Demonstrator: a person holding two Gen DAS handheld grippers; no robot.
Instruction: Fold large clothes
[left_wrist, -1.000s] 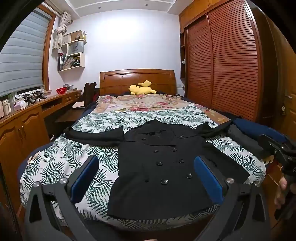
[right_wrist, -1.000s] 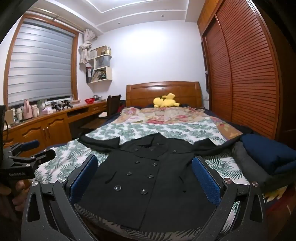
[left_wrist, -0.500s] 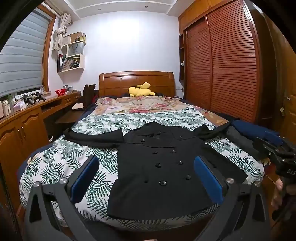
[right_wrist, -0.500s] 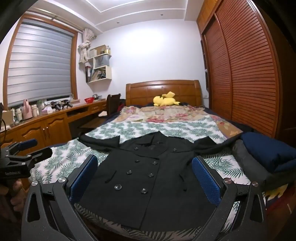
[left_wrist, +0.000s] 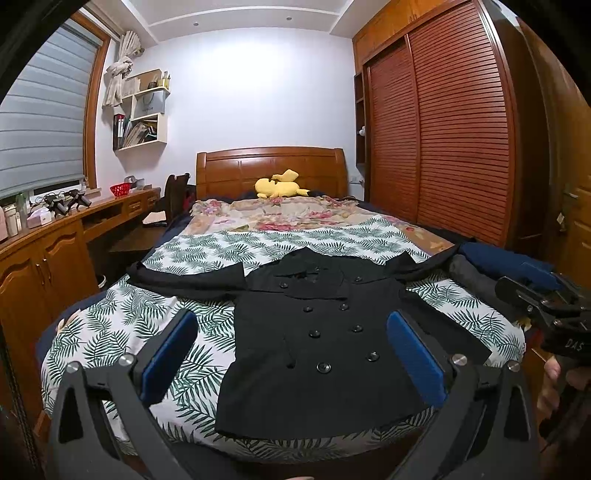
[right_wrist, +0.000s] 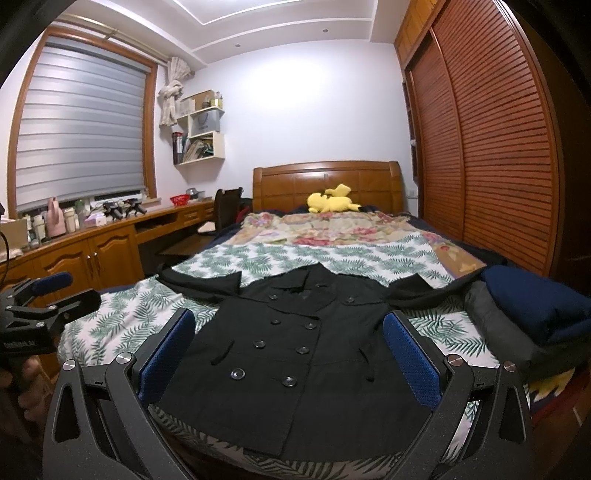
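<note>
**Black coat laid flat on the bed, both grippers held off it**

Nearest the cameras, the left gripper (left_wrist: 291, 349) and the right gripper (right_wrist: 288, 350) hung above the foot of the bed (left_wrist: 110, 332), each with its jaws spread wide and nothing between them. The blue pads (left_wrist: 170, 356) framed the cloth below without touching it. In the left view the right gripper showed at the far right edge, gripped by a hand (left_wrist: 554, 384); in the right view the left one sat at the left edge.

Under them lay the coat (left_wrist: 321, 350), black and double-breasted, front up on the leaf-print sheet (right_wrist: 122, 314), its hem at the foot edge and its collar pointing toward the headboard. Both sleeves ran out sideways (the left-hand one lay flatter and reached farther). Its buttons (right_wrist: 260, 344) stood in two rows down the front.

Just beside the right sleeve sat a stack of folded clothes (right_wrist: 532, 314), dark blue over grey. Farther up lay a flowered blanket (right_wrist: 332, 229), then a yellow plush toy (right_wrist: 330, 201) against the wooden headboard (right_wrist: 325, 181). A long counter (right_wrist: 110, 236) ran beneath the window at the left, and a slatted wardrobe (right_wrist: 498, 147) filled the right wall.
</note>
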